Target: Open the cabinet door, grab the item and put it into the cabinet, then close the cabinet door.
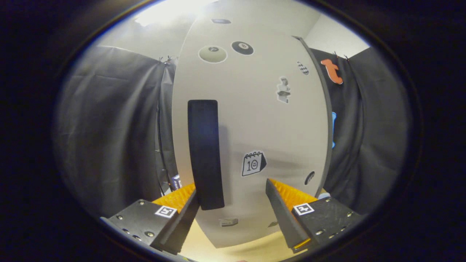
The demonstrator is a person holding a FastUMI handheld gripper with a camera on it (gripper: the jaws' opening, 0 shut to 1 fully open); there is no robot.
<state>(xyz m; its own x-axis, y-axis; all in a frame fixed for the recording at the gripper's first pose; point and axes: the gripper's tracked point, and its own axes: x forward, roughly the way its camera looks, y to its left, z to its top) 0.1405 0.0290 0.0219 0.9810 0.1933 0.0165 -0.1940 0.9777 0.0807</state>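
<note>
Cabinet door (pixel 255 120): white, closed, directly ahead of the gripper and close to it. Surface carries several stickers: two round ones near the top, a small figure right of centre, a calendar-type sticker (pixel 253 163) low and centre, a few smaller marks toward the right edge and the bottom.

Booth wall (pixel 113 134): dark cloth, hangs on both sides of the cabinet, behind it.

Handle (pixel 205 154): dark vertical bar on the left part of the door. Lower end reaches down beside the left fingertip.

Gripper (pixel 233 193): fingers spread wide, nothing held between them. Left finger sits at the handle's lower end; contact cannot be confirmed. Right finger is apart from the handle, below and right of the calendar sticker. Bare door panel fills the gap between the fingers.

Table (pixel 233 251): light wooden surface, seen under the door's lower edge.

Box (pixel 176 181): small, partly hidden, left of the cabinet base, just beyond the left finger. Cannot tell whether this is the item to stow.

Nothing stands between fingers and door.
</note>
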